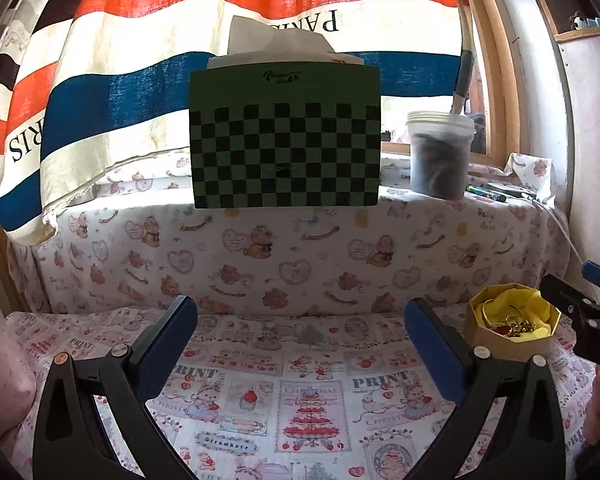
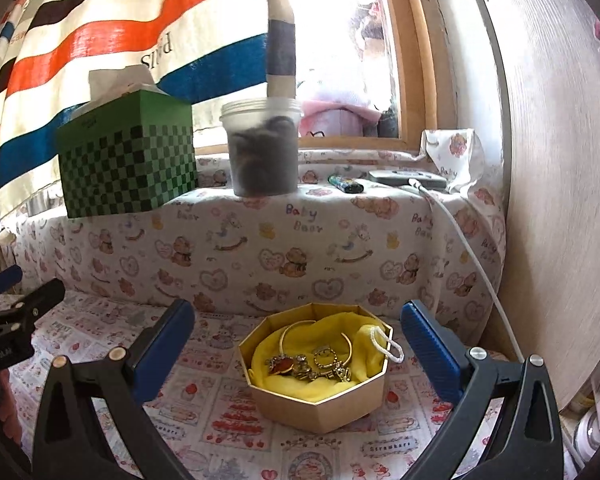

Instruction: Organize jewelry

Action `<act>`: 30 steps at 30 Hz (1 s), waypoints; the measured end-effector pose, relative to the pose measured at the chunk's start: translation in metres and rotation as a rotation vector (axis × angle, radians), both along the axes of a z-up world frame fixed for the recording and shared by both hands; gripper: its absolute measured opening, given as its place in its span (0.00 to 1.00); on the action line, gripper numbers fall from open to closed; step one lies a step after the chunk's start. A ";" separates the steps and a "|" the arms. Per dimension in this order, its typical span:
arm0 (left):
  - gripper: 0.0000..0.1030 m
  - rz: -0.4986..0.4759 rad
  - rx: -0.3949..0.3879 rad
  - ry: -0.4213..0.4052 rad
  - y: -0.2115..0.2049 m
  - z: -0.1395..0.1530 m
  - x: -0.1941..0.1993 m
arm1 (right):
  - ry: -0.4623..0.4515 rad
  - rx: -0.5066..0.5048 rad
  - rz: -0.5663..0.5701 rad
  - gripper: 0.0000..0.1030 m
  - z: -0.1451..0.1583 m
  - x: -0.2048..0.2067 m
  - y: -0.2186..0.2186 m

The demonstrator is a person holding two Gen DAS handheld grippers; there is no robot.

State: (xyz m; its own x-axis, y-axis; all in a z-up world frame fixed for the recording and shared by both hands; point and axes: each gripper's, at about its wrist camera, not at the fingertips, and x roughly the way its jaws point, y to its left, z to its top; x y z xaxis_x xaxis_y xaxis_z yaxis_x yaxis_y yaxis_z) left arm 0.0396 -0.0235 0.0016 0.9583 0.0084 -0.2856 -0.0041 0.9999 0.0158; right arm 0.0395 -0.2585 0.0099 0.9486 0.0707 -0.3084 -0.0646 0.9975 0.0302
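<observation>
An octagonal tan box (image 2: 320, 408) lined with yellow cloth sits on the printed tablecloth. Inside it lie gold jewelry (image 2: 312, 364), a thin bangle (image 2: 296, 326) and a red pendant. My right gripper (image 2: 298, 334) is open, its blue fingers spread to either side of the box, just in front of it. In the left wrist view the same box (image 1: 508, 340) lies at the far right, beyond my open left gripper (image 1: 300, 330), which holds nothing. The right gripper's body (image 1: 580, 316) shows at that view's right edge.
A green checkered tissue box (image 1: 284, 136) and a plastic jar (image 1: 440, 152) with dark contents stand on the raised ledge behind. A white cable (image 2: 468, 248) runs down the ledge at right. A striped curtain (image 1: 180, 40) hangs behind; a wall panel (image 2: 560, 160) closes the right side.
</observation>
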 end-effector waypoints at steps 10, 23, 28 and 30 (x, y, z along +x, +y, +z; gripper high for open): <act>0.99 -0.001 0.011 -0.049 -0.005 0.004 -0.010 | 0.002 -0.014 0.009 1.00 0.000 0.000 0.003; 1.00 0.057 -0.008 -0.076 0.002 0.005 -0.014 | 0.006 -0.025 0.007 1.00 0.000 0.000 0.006; 1.00 0.048 0.006 -0.082 -0.001 0.006 -0.015 | 0.021 -0.021 0.009 1.00 -0.001 0.002 0.006; 1.00 0.043 0.006 -0.078 -0.002 0.006 -0.015 | 0.020 -0.019 0.000 1.00 -0.001 0.001 0.006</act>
State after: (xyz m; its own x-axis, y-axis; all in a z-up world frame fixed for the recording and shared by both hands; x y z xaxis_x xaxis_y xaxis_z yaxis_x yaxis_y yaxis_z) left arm 0.0246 -0.0252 0.0073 0.9764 0.0514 -0.2096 -0.0484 0.9986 0.0197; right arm 0.0406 -0.2529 0.0090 0.9424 0.0647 -0.3282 -0.0641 0.9979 0.0128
